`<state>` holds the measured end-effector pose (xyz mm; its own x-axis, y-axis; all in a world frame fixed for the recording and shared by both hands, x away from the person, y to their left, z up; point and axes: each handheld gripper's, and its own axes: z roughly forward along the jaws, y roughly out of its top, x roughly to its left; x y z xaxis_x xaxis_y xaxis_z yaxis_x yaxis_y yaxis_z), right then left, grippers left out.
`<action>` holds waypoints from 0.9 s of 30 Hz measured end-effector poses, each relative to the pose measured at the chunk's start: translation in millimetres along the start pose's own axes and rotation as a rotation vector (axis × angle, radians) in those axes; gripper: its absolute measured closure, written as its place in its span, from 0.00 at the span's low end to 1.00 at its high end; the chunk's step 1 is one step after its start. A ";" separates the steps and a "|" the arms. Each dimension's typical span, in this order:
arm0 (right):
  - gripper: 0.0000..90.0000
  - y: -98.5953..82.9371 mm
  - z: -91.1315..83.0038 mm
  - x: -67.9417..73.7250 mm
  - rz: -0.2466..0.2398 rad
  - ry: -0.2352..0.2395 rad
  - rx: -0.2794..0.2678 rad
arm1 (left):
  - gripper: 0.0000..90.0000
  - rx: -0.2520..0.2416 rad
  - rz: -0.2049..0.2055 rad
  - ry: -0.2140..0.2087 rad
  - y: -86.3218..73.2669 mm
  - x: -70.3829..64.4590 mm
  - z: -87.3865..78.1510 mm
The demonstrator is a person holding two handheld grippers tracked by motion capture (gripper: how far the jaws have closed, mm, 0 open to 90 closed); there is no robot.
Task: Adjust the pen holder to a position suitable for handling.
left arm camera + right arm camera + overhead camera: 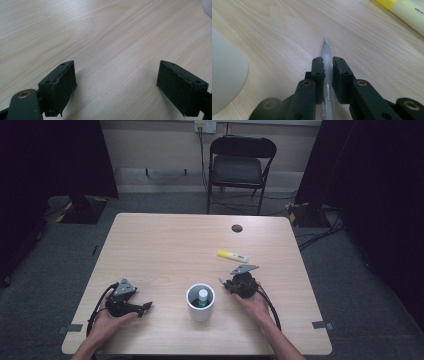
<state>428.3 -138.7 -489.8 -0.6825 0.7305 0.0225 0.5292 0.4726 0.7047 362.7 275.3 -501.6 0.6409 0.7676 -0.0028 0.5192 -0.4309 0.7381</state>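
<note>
between the right gripper (pixel 327 65) jaws a frosted clear pen (pixel 326 53) is pinched, tip pointing away, low over the worktop (pixel 165 245). white cup (pixel 201 308) just beside it, yellow highlighter (pixel 232 255) beyond. left gripper (pixel 116 86) jaws spread wide over bare wood.

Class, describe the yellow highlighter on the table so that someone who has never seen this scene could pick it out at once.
Start at the pale wooden table and find the white cup near the person's edge. Beyond it, towards the far right, past the right gripper, lies the yellow highlighter, flat on the wood. It is the one bright yellow thing there, unlike the clear pen clamped in that gripper.
</note>
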 end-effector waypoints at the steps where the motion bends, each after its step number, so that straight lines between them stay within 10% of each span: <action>1: 0.88 0.2 0.0 -0.1 0.000 0.001 0.002 | 0.17 -0.001 0.000 0.000 0.0 0.0 0.0; 27: 0.89 13.1 1.9 1.5 0.018 0.042 -0.031 | 0.17 -0.001 0.003 -0.003 0.2 0.8 0.5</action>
<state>435.1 -130.5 -482.0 -0.6943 0.7168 0.0645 0.5256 0.4437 0.7259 363.6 275.6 -501.7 0.6442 0.7648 -0.0032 0.5170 -0.4324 0.7388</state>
